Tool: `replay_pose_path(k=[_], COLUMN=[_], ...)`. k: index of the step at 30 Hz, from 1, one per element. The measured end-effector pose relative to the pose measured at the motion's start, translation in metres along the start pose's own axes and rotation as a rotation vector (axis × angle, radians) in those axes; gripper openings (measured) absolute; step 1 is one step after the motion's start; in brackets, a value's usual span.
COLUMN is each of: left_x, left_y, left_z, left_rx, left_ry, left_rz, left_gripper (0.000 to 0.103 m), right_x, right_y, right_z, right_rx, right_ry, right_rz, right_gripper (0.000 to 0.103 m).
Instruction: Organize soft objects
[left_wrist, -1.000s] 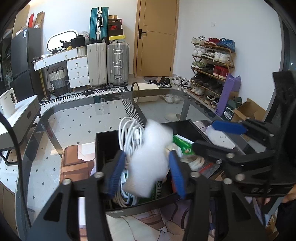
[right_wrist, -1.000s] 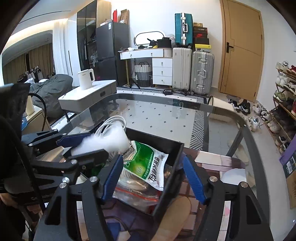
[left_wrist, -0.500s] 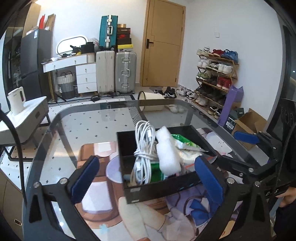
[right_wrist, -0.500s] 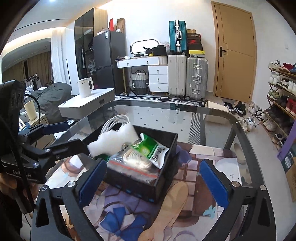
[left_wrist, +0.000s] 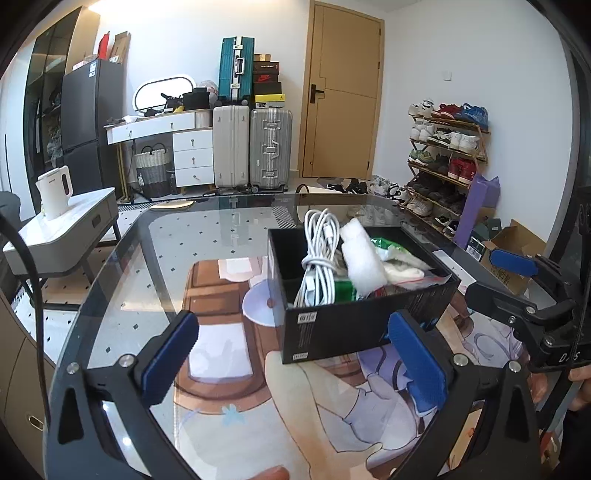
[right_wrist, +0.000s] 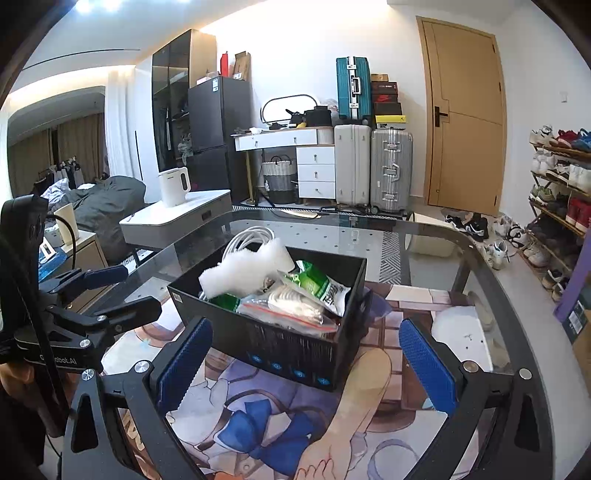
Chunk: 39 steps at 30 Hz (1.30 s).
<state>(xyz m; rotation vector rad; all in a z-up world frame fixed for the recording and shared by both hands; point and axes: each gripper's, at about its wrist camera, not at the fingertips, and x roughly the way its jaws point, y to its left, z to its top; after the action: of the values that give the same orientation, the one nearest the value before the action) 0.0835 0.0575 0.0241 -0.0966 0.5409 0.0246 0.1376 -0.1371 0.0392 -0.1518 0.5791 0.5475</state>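
My glass counter (left_wrist: 122, 288) carries a black box (left_wrist: 354, 317) near its middle, on the printed mat (right_wrist: 280, 413). Inside stand a white cable coil (left_wrist: 321, 254), a white foam piece (left_wrist: 360, 258) and a green packet (right_wrist: 317, 284). My left tool (left_wrist: 291, 362) and right tool (right_wrist: 303, 362) gape wide, gripping nothing, short of the box
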Motion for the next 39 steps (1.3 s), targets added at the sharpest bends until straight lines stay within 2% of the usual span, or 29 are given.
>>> replay_pose_path(k=[12,39], left_x=[-0.006,-0.002], left_y=[0.004,0.005], left_z=[-0.011,-0.014], left_rx=[-0.016,-0.029], left_ry=[-0.063,-0.059], left_rz=[0.02,0.039], left_gripper=[0.103,0.103], right_x=[0.001,-0.004], right_y=[0.006,0.005], right_z=[-0.011,-0.017], right_rx=[-0.019,-0.017], right_ry=[-0.058,-0.097], right_rz=[0.007,-0.007], right_gripper=[0.102,0.102])
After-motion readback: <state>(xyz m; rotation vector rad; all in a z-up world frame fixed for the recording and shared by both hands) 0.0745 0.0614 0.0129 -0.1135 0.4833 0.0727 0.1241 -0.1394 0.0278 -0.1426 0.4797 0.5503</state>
